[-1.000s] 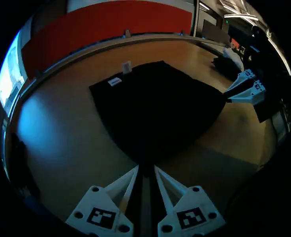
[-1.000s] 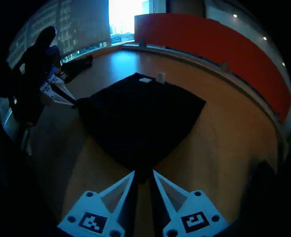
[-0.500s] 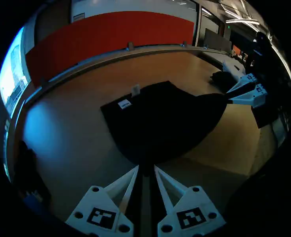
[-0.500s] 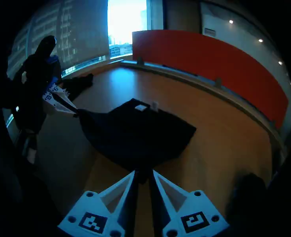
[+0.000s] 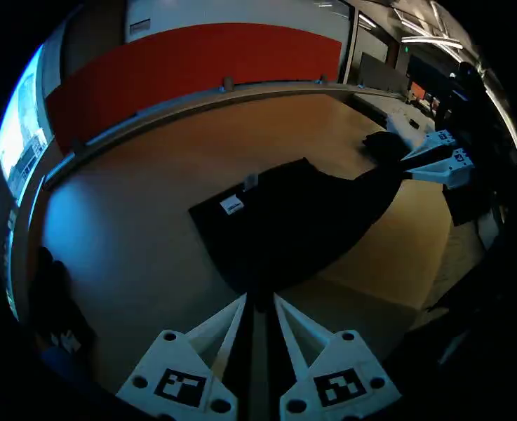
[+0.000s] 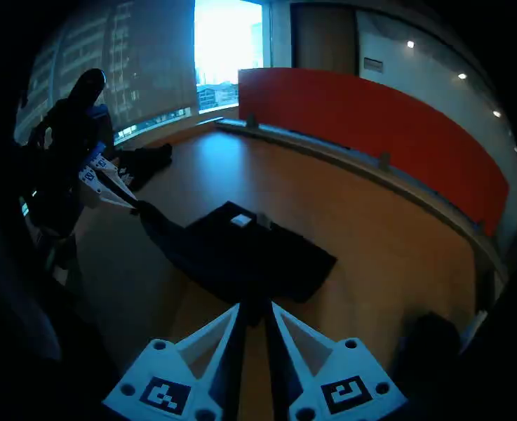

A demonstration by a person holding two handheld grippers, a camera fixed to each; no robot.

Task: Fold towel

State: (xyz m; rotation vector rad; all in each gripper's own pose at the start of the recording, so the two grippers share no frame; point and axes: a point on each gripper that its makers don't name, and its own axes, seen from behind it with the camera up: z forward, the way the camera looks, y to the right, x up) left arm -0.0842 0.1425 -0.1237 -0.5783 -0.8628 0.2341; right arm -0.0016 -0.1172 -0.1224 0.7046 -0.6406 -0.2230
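A black towel [image 5: 293,217] lies on the wooden table [image 5: 139,231], with a white label [image 5: 231,205] near its far edge. My left gripper [image 5: 258,300] is shut on one near corner, which hangs lifted off the table. In the left gripper view my right gripper [image 5: 403,170] pinches the other near corner at the right. In the right gripper view the towel [image 6: 251,252] rises to my right gripper [image 6: 256,306], which is shut on its corner. At the left there, the left gripper [image 6: 135,205] holds a stretched corner.
A red wall panel [image 5: 188,63] runs behind the table's far rail. A dark heap of cloth [image 6: 142,158] lies at the table's end, seen also as a dark heap [image 5: 384,144] in the left gripper view. A person's dark figure [image 6: 69,140] stands behind the left gripper. A bright window [image 6: 223,42] sits beyond.
Both grippers have risen with the two near corners. The towel's near half has come off the table, and the part still lying flat looks smaller and farther away.
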